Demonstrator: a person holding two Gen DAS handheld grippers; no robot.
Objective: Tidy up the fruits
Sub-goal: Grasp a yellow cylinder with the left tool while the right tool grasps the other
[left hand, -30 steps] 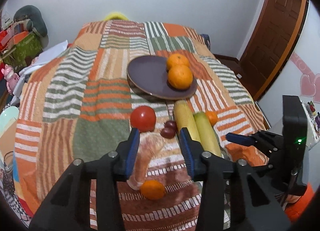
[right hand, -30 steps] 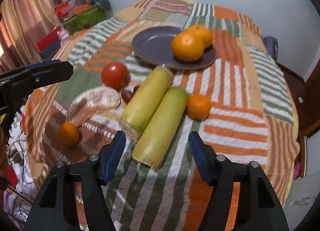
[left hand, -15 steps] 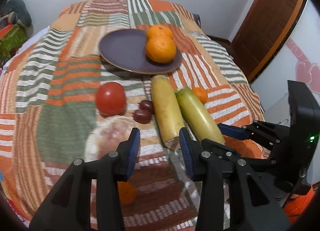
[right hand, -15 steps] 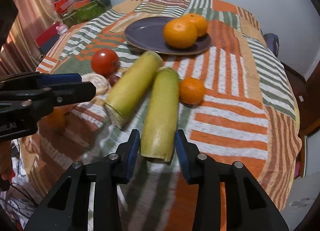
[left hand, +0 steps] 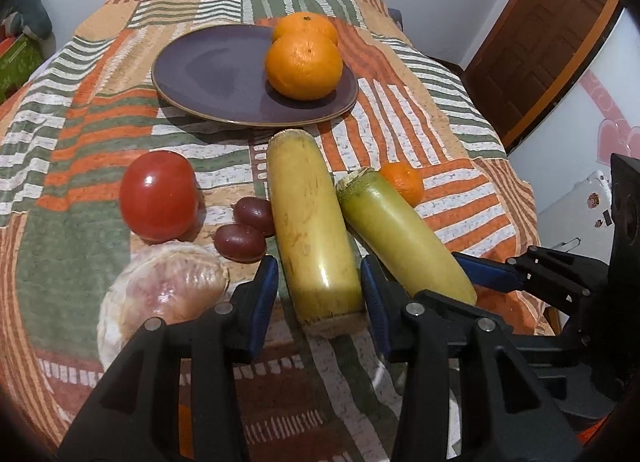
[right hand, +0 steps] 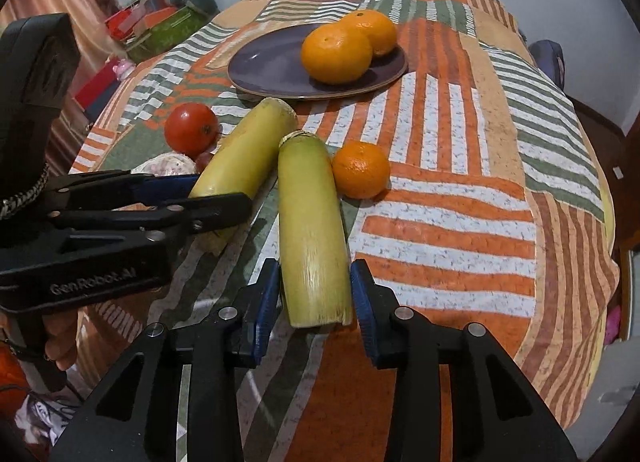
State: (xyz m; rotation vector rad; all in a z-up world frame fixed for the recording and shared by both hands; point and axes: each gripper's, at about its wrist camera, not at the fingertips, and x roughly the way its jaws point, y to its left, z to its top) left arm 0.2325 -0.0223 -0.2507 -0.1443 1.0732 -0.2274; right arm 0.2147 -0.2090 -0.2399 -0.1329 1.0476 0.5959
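Observation:
Two cut stalks lie side by side on the striped cloth. The near end of the yellow stalk [left hand: 308, 213] sits between the pads of my left gripper [left hand: 318, 266], which stands open with a thin gap on either side. My right gripper [right hand: 315, 268] is shut on the near end of the green stalk [right hand: 310, 221], which still lies on the cloth. Two oranges [left hand: 304, 65] sit on the purple plate [left hand: 216, 69] beyond the stalks. A small mandarin [right hand: 360, 169] rests beside the green stalk's far end.
A tomato [left hand: 158, 195], two dark grapes [left hand: 240, 238] and a wrapped peeled citrus piece [left hand: 168, 286] lie left of the yellow stalk. The left gripper [right hand: 222, 189] crosses the right wrist view at left. The table's edge drops off at right, by a wooden door [left hand: 552, 41].
My left gripper moved forward and down until its pads straddle the yellow stalk's end. The right gripper's jaws narrowed from wide onto the green stalk's end and edged closer.

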